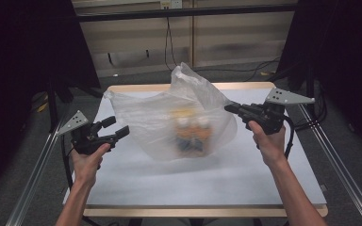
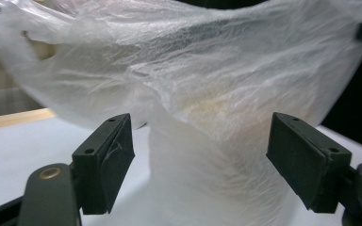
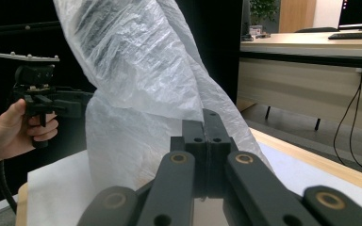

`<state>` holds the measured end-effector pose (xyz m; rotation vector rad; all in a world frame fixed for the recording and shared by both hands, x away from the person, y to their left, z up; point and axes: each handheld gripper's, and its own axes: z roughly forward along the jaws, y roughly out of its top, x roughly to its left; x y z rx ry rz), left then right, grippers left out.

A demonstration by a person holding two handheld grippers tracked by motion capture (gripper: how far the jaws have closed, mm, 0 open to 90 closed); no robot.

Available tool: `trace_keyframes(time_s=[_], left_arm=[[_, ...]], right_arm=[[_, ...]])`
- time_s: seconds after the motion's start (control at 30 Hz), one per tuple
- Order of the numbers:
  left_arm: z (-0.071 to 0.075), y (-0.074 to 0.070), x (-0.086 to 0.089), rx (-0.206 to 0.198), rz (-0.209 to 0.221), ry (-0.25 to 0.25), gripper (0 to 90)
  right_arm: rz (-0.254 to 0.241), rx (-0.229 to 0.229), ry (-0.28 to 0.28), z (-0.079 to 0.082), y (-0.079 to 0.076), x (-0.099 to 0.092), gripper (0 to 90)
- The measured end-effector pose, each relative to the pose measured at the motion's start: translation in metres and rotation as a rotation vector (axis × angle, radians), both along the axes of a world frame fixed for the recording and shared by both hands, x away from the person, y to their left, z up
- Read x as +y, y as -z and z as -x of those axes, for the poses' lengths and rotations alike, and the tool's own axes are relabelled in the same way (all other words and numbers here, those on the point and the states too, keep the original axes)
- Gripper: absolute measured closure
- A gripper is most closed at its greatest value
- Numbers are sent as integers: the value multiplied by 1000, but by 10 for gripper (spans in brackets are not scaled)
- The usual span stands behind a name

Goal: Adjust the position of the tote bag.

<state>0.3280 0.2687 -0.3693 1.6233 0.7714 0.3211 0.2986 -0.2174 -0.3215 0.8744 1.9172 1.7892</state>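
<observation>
Currently in hand: handling of a translucent plastic bag [image 1: 169,117] over the white desk [image 1: 207,179].
Bag position: mid-desk, held up, with blurred orange-and-white items [image 1: 192,134] inside.
Right tool [image 1: 231,108]: jaws pressed together, pinching the bag's edge.
Left tool [image 1: 115,127]: jaws spread, bag film between them, pads not pressing.
Next move, judged: left tool must close on the film.
Writing: none legible.

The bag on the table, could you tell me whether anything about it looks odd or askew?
Nothing looks damaged or spilled. The bag hangs lopsided: the right gripper pinches one edge, while the left gripper is open, apart from it.
</observation>
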Motion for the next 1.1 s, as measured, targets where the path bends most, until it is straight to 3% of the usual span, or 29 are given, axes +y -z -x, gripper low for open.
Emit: trace_keyframes(time_s=[0.07,0.13,0.23,0.27,0.37,0.4,0.5,0.6,0.7,0.77,0.97,1.0,1.03,1.1], left_arm=[[-5,0,-4,0,0,13,235],[-8,1,-10,1,20,57,258],[-11,-1,-22,-5,-6,84,393],[-11,-1,-25,-21,5,114,519],[-8,-7,-32,-56,-40,137,864],[-6,-10,-35,-68,-38,147,898],[-1,-18,-40,-97,-50,174,900],[4,-26,-47,-117,-66,195,900],[5,-30,-51,-138,-77,211,900],[5,-32,-54,-137,-84,201,900],[7,-35,-60,-153,-93,244,900],[8,-35,-61,-156,-103,252,900],[8,-36,-62,-159,-107,257,900],[9,-35,-63,-155,-120,263,900]], right_arm=[[-1,-3,4,0,0,-2,900],[3,2,9,1,0,-4,900],[7,2,11,2,0,-5,900],[11,0,13,3,0,-6,900],[16,2,24,4,0,-9,900],[16,4,26,5,0,-10,900],[13,9,40,6,0,-16,897],[3,5,37,6,-2,-19,823],[34,-10,36,8,-5,-16,762],[51,-16,41,8,-9,-14,702],[64,-31,64,8,-20,-19,600],[61,-32,60,6,-23,-21,704],[61,-32,60,6,-23,-21,704],[52,-32,63,6,-23,-22,828]])
